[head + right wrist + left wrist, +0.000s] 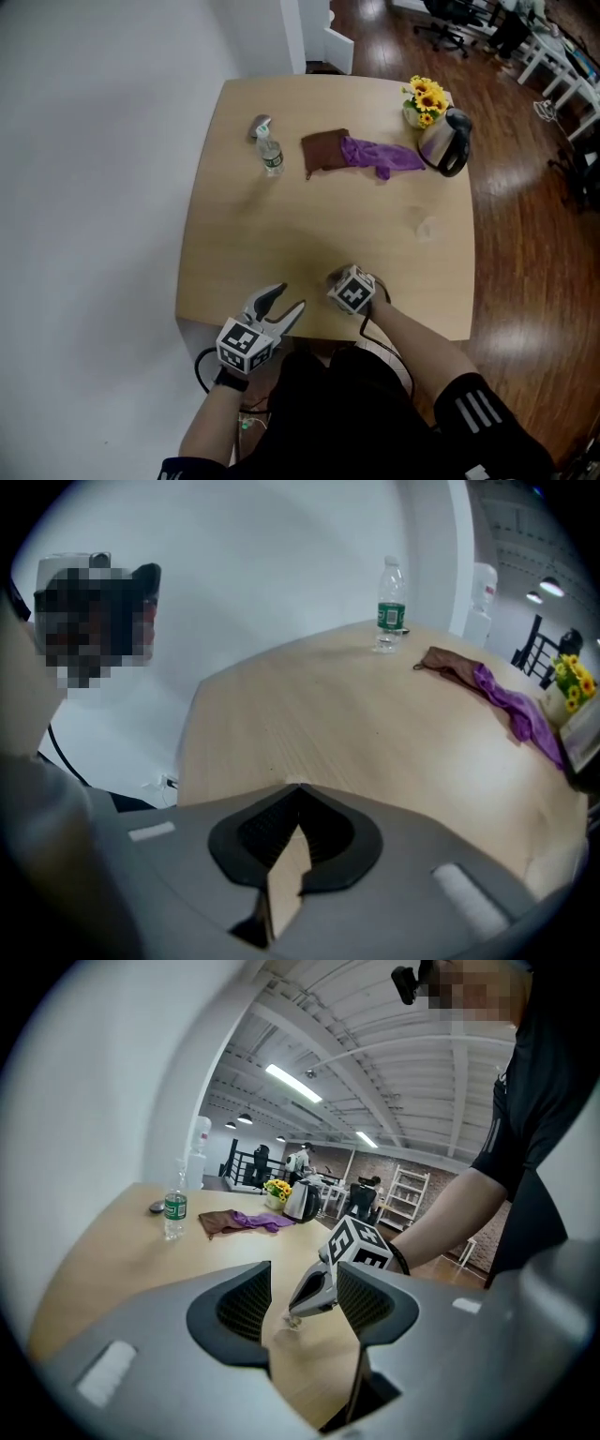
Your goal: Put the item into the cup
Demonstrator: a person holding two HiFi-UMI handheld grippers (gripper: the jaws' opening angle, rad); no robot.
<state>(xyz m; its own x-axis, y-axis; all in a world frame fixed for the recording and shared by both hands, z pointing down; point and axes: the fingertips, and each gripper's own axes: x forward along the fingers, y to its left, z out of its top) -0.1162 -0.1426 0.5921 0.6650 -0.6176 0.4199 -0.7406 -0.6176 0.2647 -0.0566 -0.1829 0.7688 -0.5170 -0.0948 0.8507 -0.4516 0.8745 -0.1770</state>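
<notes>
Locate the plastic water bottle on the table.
In the head view the water bottle stands upright on the far left of the table, just left of the brown cloth.

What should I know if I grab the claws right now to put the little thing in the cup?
Left claw: open, empty, by the near edge of the table.
Right claw: shut, tips down on the table at a tiny pale item. I can't tell whether it is pinched.
Cup: what looks like a clear cup stands farther out, to the right.
Done: the item is not in the cup.
Left: check the grip, lift the item, carry it over, drop it in.
</notes>
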